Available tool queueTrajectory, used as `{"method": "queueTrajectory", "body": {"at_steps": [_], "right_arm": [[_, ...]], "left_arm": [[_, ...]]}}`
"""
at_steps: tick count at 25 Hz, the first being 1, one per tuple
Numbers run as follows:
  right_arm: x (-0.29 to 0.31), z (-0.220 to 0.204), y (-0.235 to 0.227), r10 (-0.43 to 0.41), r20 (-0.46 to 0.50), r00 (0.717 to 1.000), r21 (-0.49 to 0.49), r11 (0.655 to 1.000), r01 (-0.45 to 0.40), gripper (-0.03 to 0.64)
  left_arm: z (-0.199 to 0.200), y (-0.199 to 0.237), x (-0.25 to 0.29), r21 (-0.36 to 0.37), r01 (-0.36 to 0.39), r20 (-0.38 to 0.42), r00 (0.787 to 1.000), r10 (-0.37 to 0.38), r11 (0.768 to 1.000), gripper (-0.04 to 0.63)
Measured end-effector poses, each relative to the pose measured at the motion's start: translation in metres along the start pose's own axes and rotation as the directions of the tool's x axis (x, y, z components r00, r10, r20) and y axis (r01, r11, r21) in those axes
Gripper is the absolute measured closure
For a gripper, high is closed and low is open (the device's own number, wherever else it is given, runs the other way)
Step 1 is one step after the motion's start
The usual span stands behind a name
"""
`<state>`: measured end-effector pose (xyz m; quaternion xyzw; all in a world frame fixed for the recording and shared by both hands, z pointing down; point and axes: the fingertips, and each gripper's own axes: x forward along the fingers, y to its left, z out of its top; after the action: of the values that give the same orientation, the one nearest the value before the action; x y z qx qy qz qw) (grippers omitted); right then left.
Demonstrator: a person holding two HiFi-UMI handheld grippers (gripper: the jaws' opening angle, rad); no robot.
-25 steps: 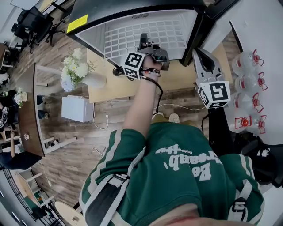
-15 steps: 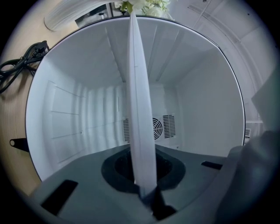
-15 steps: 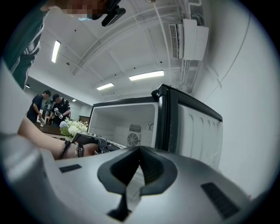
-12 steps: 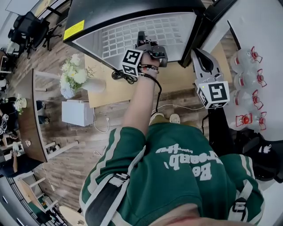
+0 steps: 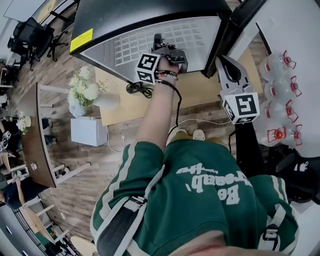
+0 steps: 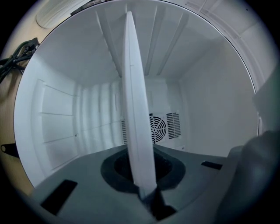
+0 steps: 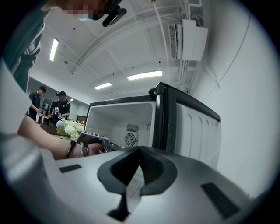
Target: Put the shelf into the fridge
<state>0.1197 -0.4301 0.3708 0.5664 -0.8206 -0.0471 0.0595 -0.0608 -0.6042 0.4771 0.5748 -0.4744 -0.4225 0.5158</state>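
Note:
The white grid shelf (image 5: 150,42) lies partly inside the open fridge (image 5: 150,15), which has a black top and a white inside. My left gripper (image 5: 161,44) reaches into the opening and is shut on the shelf's near edge. In the left gripper view the shelf (image 6: 133,96) shows edge-on, running from the jaws (image 6: 144,188) toward the back wall with its round fan vent (image 6: 158,128). My right gripper (image 5: 227,65) hangs by the fridge's right side, apart from the shelf. In the right gripper view its jaws (image 7: 139,151) meet with nothing between them.
The open fridge door (image 5: 295,30) at the right carries several bottles with red caps (image 5: 282,95). A wooden table (image 5: 210,87) under the fridge holds a vase of white flowers (image 5: 85,87) and a black cable (image 5: 140,90). A white box (image 5: 90,131) stands on the floor.
My left gripper has moved farther toward the fridge opening, and the shelf has gone deeper inside. The right gripper has stayed where it was.

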Motion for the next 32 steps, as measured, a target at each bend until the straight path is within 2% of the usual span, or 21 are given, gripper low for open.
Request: {"method": "queueTrajectory", "body": {"at_steps": [13, 18, 27, 32], "right_arm": [[0.001, -0.002, 0.002, 0.002, -0.007, 1.0, 0.0, 1.0, -0.002, 0.614], [-0.003, 0.001, 0.003, 0.006, -0.004, 1.0, -0.002, 1.0, -0.006, 0.614], [-0.015, 0.006, 0.004, 0.012, 0.014, 1.0, 0.005, 1.0, -0.012, 0.614], [-0.023, 0.01, 0.006, 0.022, 0.029, 0.999, 0.0, 1.0, -0.022, 0.614]], "left_arm": [[0.002, 0.001, 0.016, 0.026, -0.006, -0.006, 1.0, 0.006, 1.0, 0.569], [0.001, 0.001, 0.015, 0.005, -0.008, -0.011, 1.0, 0.008, 1.0, 0.557], [0.004, -0.008, -0.001, -0.007, 0.056, 0.009, 0.998, -0.056, 0.998, 0.472], [0.005, -0.012, -0.019, 0.009, 0.067, 0.014, 0.998, -0.067, 0.998, 0.465]]}}
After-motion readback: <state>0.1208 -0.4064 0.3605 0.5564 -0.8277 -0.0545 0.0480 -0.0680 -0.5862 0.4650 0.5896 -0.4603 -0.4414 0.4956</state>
